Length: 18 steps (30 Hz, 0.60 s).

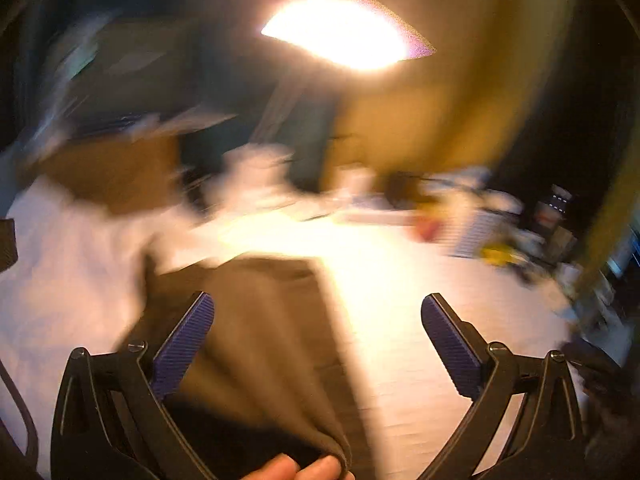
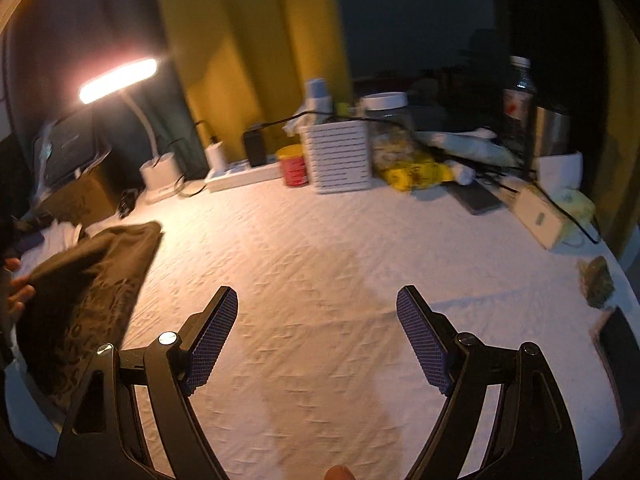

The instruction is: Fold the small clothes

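**Brown garment up off the cloth, both grippers empty**

Brown fabric, soft and dark, dominates the left wrist view: the garment (image 1: 256, 320) hangs in a loose drape right in front of the left gripper (image 1: 318, 344), whose ribbed purple pads (image 1: 184, 344) stand wide apart with nothing between them. Bare fingertips (image 1: 304, 468) at the bottom edge seem to pinch the cloth's lower hem, so the hand, not the jaws, looks to be carrying it. That view is heavily smeared, so fine detail is lost.

Over on the right wrist view, the right gripper (image 2: 318, 336) hovers above the white textured tablecloth (image 2: 320, 248), fingers spread, gripping nothing. The garment (image 2: 88, 280) sits at the far left of the table, bunched and raised, with a faint printed pattern on its face; fingers (image 2: 20, 288) hold its left edge.

My read: this is the pick-up and lay-out stage, no fold made yet. Next, the piece wants spreading flat on the open middle of the cloth, well clear of the clutter at the back: the lamp (image 2: 120, 80), the white slatted box (image 2: 340, 156), the red tin (image 2: 294, 166). Then each gripper needs a corner to close on.
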Each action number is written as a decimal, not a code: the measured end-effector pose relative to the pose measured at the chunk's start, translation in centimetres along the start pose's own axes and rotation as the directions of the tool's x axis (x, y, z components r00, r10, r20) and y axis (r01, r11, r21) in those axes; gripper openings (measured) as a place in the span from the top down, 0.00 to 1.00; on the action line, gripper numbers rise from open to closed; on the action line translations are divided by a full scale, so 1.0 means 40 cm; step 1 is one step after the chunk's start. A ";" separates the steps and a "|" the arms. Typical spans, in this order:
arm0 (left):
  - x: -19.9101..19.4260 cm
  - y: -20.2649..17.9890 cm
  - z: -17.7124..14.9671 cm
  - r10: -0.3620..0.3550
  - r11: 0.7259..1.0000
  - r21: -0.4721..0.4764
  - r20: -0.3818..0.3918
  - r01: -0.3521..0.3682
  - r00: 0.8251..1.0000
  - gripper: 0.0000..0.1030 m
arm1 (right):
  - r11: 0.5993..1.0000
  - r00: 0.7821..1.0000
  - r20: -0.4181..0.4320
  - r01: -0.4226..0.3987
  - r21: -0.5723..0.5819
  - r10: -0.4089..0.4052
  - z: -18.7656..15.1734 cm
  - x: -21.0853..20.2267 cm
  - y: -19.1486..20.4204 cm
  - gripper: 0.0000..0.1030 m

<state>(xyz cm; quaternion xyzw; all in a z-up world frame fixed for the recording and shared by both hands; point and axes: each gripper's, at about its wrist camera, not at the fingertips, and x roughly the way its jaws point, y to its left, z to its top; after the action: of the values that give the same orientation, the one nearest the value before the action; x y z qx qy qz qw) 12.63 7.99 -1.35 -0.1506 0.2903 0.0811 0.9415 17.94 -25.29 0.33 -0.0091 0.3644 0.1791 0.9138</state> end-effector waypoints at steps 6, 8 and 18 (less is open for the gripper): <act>0.103 -0.353 -0.005 -0.184 0.959 0.199 -0.098 0.200 0.978 0.01 | 0.994 0.996 0.021 0.086 0.072 -0.088 -0.027 -0.088 -0.125 0.18; 0.144 -0.426 -0.038 -0.204 0.942 0.238 -0.152 0.236 0.967 0.01 | 0.990 0.993 0.018 0.111 0.089 -0.113 -0.042 -0.111 -0.153 0.18; 0.138 -0.506 -0.078 -0.209 0.915 0.309 -0.181 0.258 0.961 0.01 | 0.983 0.988 0.010 0.153 0.098 -0.155 -0.067 -0.145 -0.185 0.18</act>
<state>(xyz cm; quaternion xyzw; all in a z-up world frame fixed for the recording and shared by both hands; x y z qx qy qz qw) 20.38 -11.73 -2.18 -0.0302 0.3470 -0.0930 0.9327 14.73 -34.45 1.41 0.0086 0.3626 0.0902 0.9275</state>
